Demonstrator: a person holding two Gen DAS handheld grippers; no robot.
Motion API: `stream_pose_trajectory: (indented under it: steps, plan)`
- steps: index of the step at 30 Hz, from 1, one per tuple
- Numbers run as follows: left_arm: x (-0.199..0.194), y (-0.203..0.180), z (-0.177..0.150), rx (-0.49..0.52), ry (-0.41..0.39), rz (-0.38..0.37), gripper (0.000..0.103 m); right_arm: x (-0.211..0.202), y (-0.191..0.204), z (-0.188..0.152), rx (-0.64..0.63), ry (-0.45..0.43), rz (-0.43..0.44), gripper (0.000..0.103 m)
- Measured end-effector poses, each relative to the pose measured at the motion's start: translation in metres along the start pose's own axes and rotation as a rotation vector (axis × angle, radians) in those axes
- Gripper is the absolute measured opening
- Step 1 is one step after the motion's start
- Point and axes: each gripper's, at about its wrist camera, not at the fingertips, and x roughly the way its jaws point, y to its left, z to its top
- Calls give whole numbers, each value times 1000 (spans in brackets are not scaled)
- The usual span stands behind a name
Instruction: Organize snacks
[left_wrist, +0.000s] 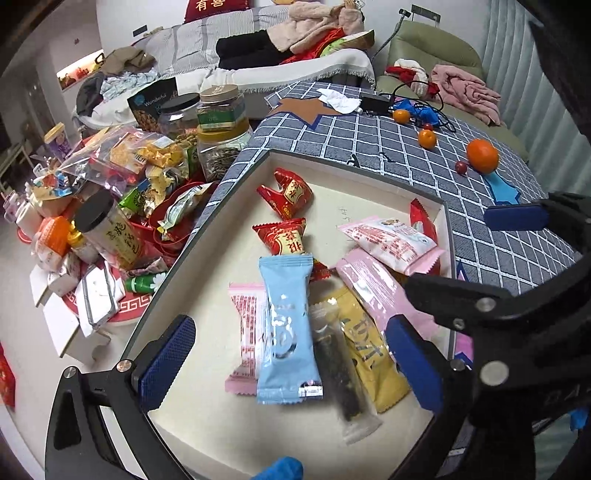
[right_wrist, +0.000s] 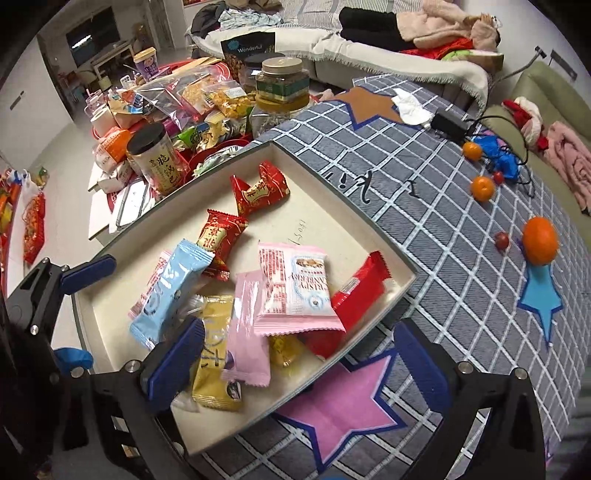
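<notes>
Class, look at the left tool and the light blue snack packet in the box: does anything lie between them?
Nothing visible does. The left tool is open above the box, and the light blue packet lies on top of the pile, overlapping a pink packet, with no object covering it.

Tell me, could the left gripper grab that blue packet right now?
Probably yes. The left gripper is open, the blue packet lies between its pads atop the other snacks in the tray, nothing covering it.
</notes>
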Motion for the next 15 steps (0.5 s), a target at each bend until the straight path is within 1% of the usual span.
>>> stream_pose_trajectory:
  steps: [4, 9, 15]
  plan:
    - [-6, 3, -3, -15, 2, -21, 103, -4, 1, -6, 1, 17, 4, 103]
    - [-10, 3, -9, -19, 26, 5, 103, -7, 4, -14, -7, 29, -7, 103]
    - [-16, 0, -16, -6, 18, 41, 103, -8, 7, -19, -11, 36, -14, 103]
